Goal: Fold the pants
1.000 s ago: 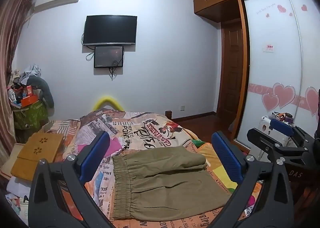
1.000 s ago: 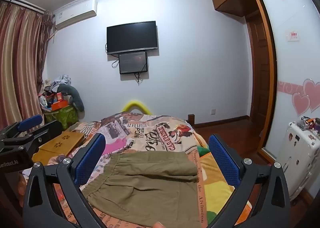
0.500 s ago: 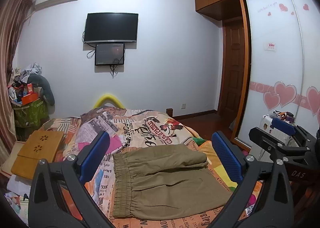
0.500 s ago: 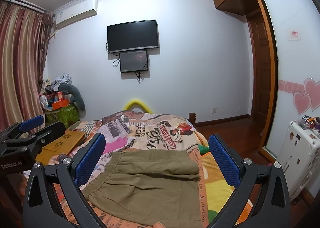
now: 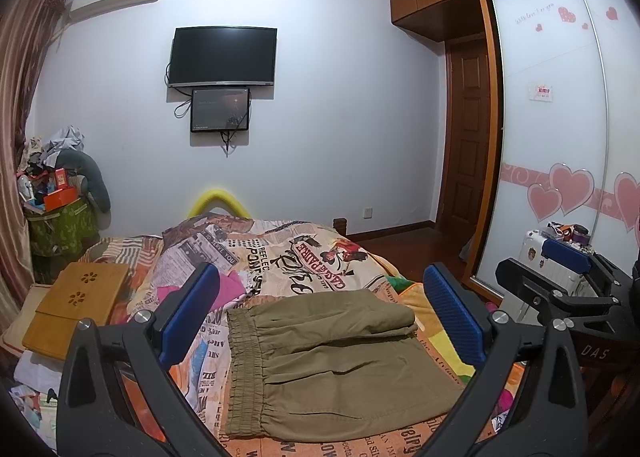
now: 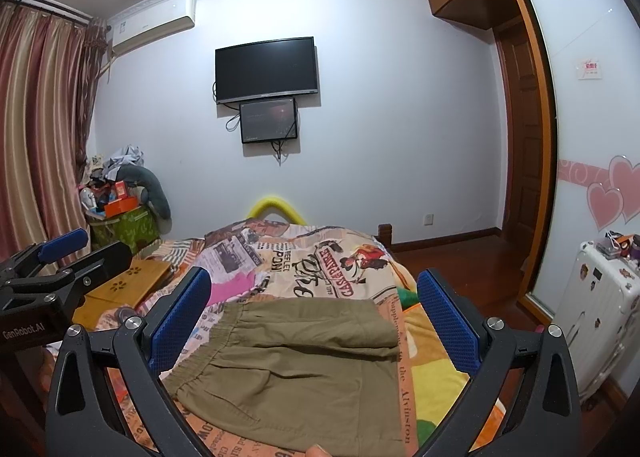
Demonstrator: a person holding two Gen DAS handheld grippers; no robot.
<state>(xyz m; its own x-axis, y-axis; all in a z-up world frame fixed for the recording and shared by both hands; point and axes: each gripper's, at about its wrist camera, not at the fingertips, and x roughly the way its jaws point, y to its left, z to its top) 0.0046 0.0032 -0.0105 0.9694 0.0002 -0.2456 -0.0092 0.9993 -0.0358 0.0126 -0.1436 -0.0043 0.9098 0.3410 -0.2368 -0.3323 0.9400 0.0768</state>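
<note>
Already the olive pants (image 5: 332,361) lie folded into a compact rectangle on the bed (image 5: 320,257), elastic waistband toward my left. My left gripper (image 5: 320,317) and right gripper (image 6: 314,321) both hover above them, fingers spread wide and holding nothing. If one more fold is due, I'd pinch both corners of one edge together and lay it square. A wooden lap tray (image 5: 76,309) sits well clear on the left; nothing blocks me.
</note>
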